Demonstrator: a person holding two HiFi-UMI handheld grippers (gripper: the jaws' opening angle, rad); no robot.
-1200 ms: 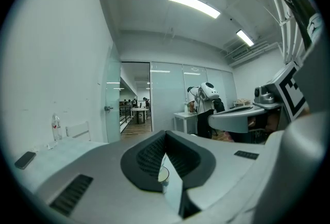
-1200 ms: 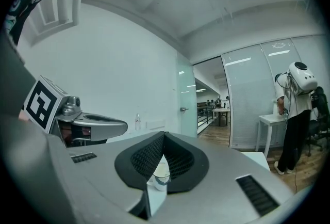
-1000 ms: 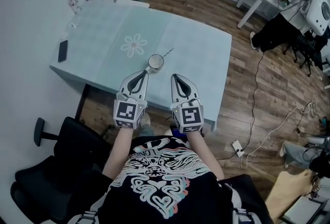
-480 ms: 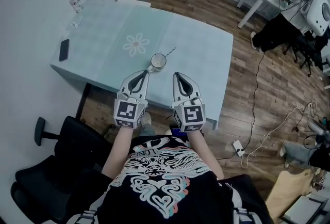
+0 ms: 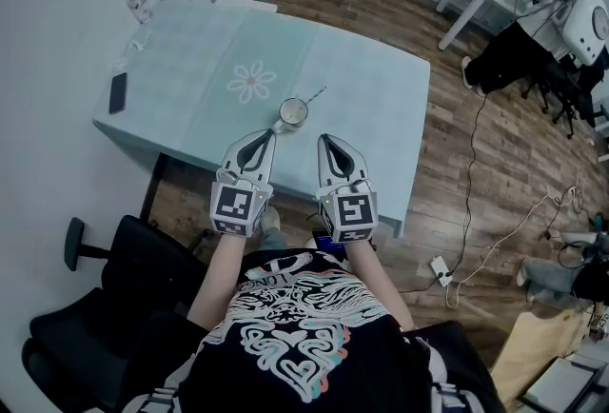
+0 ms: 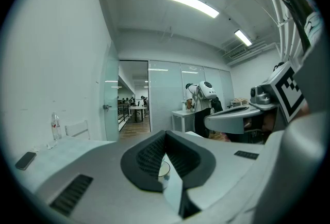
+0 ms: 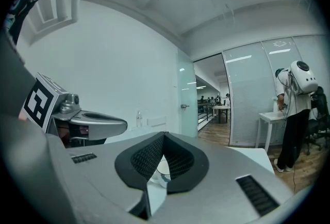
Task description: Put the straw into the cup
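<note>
Jaws of your left gripper and right gripper are closed on nothing, side by side over the pale blue desk's near edge. Just ahead stands the small round pale cup, with the thin straw lying on the desk beside it.

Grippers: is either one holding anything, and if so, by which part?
Nothing is held. The left gripper and right gripper are shut and empty; the cup and straw rest on the table beyond them.
</note>
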